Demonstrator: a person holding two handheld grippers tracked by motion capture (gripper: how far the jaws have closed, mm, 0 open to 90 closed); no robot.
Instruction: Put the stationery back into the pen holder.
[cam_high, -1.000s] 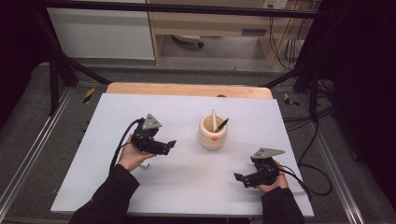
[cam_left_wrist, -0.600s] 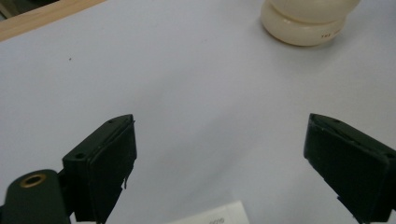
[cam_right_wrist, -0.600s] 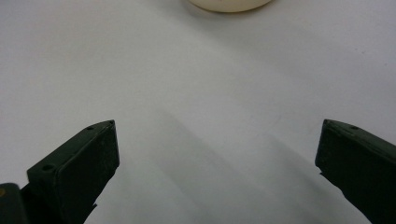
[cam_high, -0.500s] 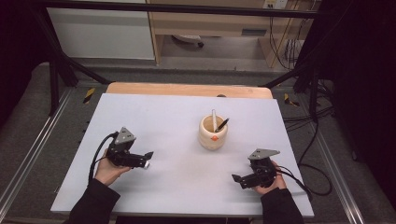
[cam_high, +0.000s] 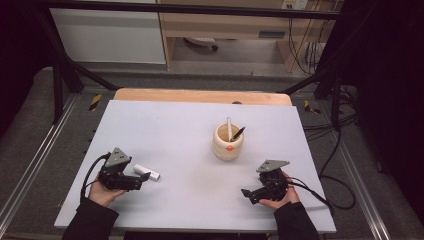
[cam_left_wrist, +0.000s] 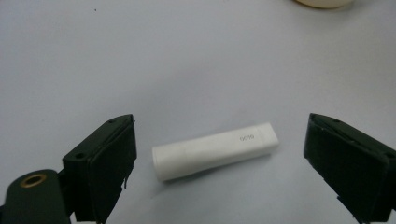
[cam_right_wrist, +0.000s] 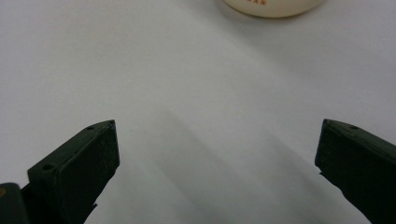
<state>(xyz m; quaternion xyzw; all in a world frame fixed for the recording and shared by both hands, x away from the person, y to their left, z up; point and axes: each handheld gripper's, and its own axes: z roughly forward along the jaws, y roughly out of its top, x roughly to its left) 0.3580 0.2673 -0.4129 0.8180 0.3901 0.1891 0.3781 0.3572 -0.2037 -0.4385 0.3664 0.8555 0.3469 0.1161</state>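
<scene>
The left tool (cam_left_wrist: 219, 154), jaws spread, straddles the short white plastic stick (cam_left_wrist: 215, 150) lying flat on the pale desk (cam_high: 165, 130): the grasp is about to begin. Next, pinch it, probably for the cream ceramic cup (cam_high: 228, 142) beyond; the right tool (cam_high: 250, 194) rests spread, empty.

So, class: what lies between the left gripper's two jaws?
A small white stick lies flat on the white table between the open jaws of the left gripper, touching neither, as the left gripper view shows.
</scene>
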